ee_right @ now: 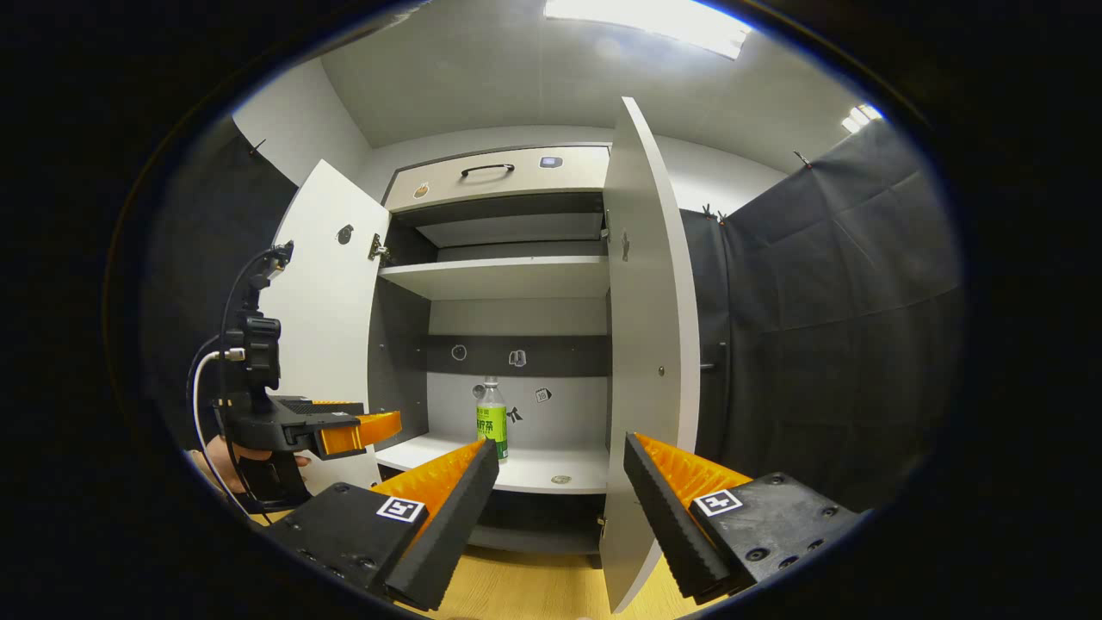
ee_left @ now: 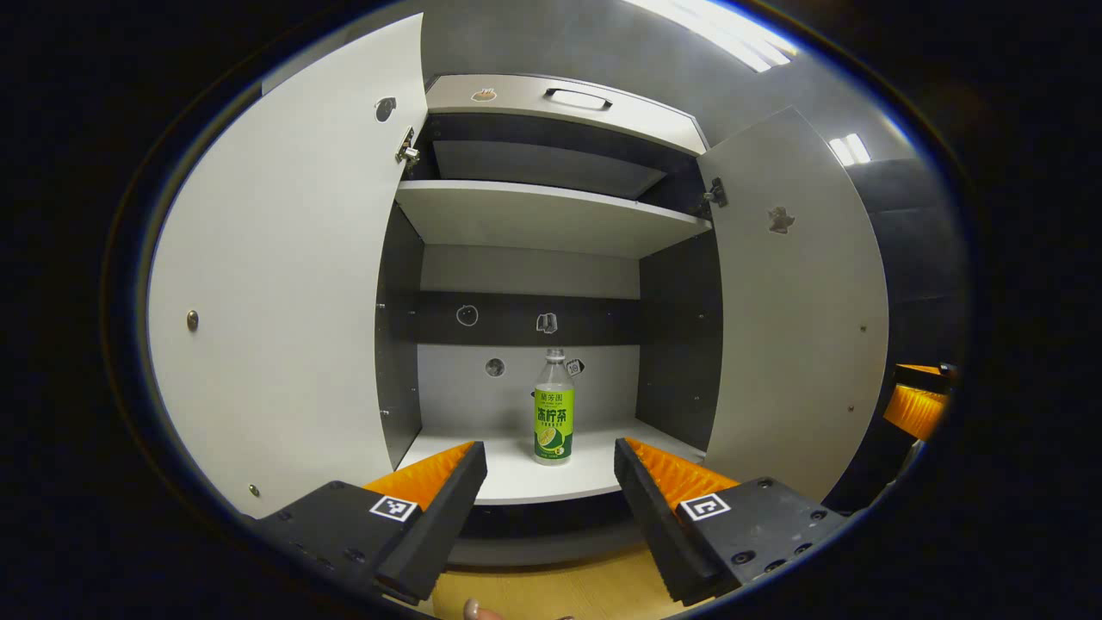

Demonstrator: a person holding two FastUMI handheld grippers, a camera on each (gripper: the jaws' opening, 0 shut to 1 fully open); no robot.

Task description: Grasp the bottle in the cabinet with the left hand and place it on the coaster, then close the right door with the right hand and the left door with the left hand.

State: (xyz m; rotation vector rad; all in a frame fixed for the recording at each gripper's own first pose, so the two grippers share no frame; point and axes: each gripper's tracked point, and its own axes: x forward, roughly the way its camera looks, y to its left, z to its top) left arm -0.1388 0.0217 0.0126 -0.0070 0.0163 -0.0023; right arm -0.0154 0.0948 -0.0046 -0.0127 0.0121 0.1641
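Green label: the bottle (ee_left: 554, 406) wears a green wrap with large pale characters and a cut citrus fruit drawn below them; the rig's rule keeps the wording unread.
Bottle place: upright on the cabinet's lower shelf (ee_left: 525, 478), straight ahead of the left gripper (ee_left: 551, 469) and beyond its fingertips, framed by the gap between them, not touched.
Left gripper: both fingers spread wide apart, nothing between them; in the right gripper view it (ee_right: 379, 428) hangs off to the left, held by a hand (ee_right: 231, 456), short of the shelf edge.
Right gripper: fingers (ee_right: 558, 469) likewise parted and empty, pointing at the cabinet from farther back; the bottle (ee_right: 492, 422) stands just past its left fingertip.
Doors: left door (ee_left: 284, 275) and right door (ee_left: 796, 301) both swung open; the right door's edge (ee_right: 641, 344) rises just beyond the right gripper's right finger.
Markers: a small black-and-white square tag sits on each finger's base.
Stickers: tiny pictures on the cabinet's back wall, too small to make out.
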